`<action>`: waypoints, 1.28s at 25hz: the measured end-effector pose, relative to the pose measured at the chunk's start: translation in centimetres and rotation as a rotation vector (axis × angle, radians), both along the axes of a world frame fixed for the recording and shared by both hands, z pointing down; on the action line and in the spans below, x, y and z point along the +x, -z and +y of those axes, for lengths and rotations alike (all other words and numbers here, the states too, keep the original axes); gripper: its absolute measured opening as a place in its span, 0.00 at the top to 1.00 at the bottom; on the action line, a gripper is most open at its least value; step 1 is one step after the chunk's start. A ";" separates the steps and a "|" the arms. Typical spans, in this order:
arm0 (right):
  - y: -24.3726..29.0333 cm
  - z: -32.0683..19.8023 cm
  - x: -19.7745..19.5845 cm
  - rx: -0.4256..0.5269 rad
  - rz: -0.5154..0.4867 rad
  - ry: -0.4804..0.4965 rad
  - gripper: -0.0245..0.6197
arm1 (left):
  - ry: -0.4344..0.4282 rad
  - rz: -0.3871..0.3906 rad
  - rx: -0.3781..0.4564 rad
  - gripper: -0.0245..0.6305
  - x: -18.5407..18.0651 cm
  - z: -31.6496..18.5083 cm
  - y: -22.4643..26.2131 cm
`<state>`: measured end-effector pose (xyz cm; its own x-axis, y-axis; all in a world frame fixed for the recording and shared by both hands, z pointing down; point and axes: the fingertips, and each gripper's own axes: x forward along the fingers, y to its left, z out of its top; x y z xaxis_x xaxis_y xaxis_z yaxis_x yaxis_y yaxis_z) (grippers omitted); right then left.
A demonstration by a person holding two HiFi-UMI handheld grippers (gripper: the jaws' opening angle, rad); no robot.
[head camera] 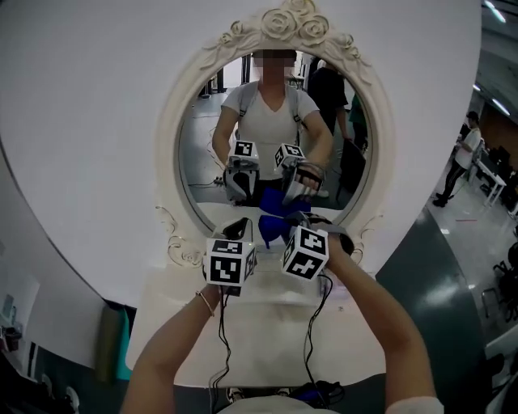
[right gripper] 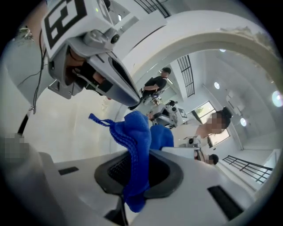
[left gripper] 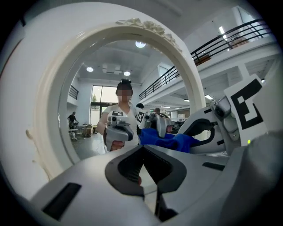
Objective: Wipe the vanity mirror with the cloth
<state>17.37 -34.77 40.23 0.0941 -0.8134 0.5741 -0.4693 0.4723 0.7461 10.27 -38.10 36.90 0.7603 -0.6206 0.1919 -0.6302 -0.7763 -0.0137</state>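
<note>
- The right gripper is pinching the blue terry cloth. A bunched fold stands up past its jaws and a short tail hangs below them, so soft fabric rather than plastic would likely meet the glass first.
- The cloth is held in the air just in front of the bottom edge of the oval vanity mirror with the cream rose-carved frame. It is above the rear edge of the white vanity tabletop. Whether it already touches the glass cannot be told.
- The left gripper has its jaws pressed together with nothing between them. It sits just beside the right one, aimed at the same low part of the mirror, and seems to play no part in holding the cloth.
- From the head view, the left gripper and right gripper are close together, with the cloth between their tips.
- Judging by this pose, wiping is at or near its start along the lower edge, and most of the glass above is still to be covered.
- The grip is near the cloth's edge, so a firm sweep might tug it loose.
</note>
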 end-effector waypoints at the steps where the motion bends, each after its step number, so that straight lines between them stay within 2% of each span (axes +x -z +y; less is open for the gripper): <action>1: 2.5 0.3 0.8 0.033 0.017 -0.004 0.86 | -0.015 0.012 0.031 0.96 0.8 0.1 2.1; 5: 12.8 2.0 2.8 0.166 0.114 -0.013 0.86 | -0.073 0.088 0.146 0.96 3.5 0.9 11.1; 10: 24.3 3.6 3.8 0.340 0.248 -0.034 0.86 | -0.093 0.152 0.252 0.95 4.9 2.1 20.7; 15: 32.5 4.1 4.3 0.498 0.350 -0.066 0.86 | -0.110 0.203 0.299 0.95 6.5 3.0 27.4; 19: 34.8 4.0 4.2 0.559 0.408 -0.071 0.86 | -0.104 0.214 0.343 0.96 6.8 3.9 29.8; 26: 33.4 3.0 6.7 0.502 0.543 -0.119 0.86 | -0.094 0.188 0.332 0.96 7.3 3.8 28.6; 32: 32.6 2.8 7.7 0.502 0.542 -0.127 0.86 | -0.094 0.169 0.307 0.96 8.0 3.2 27.0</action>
